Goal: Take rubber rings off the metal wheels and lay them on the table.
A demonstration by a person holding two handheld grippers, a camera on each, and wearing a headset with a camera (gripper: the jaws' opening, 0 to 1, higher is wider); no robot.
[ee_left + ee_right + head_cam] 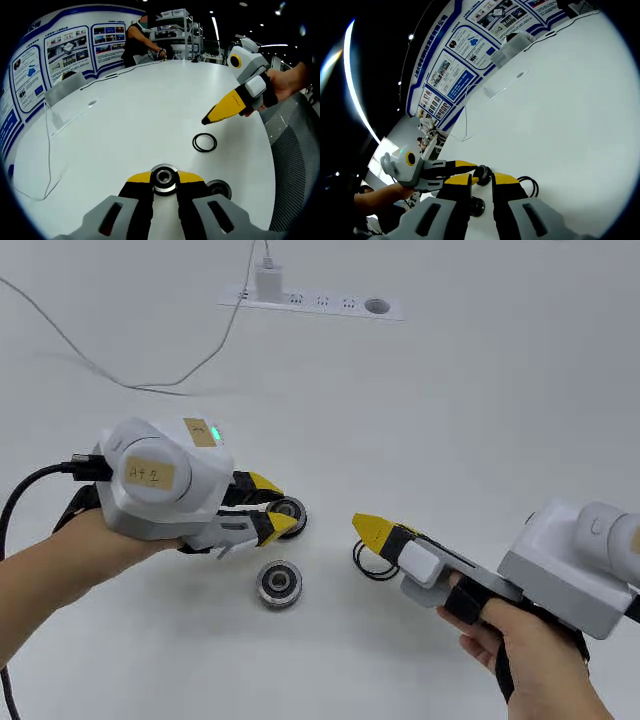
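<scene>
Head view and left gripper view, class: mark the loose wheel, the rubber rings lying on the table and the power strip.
Loose wheel (pixel 279 583), head view: its hub.
Rubber rings (pixel 194 142), left gripper view: left edge of the band.
Power strip (pixel 320 302), head view: middle of its top face.

A broad white tabletop runs far back under cool, even light. At its far edge lies a white power strip with a white charger plugged in, and a thin grey cable trails off across the surface. In the left gripper view the wall carries blue-and-white posters, a metal shelving rack with boxes stands behind, and bright ceiling lights cross a dark ceiling. A person stands at the far end, a grey chair sits against the tabletop, and a mesh chair back rises just beside its near edge
</scene>
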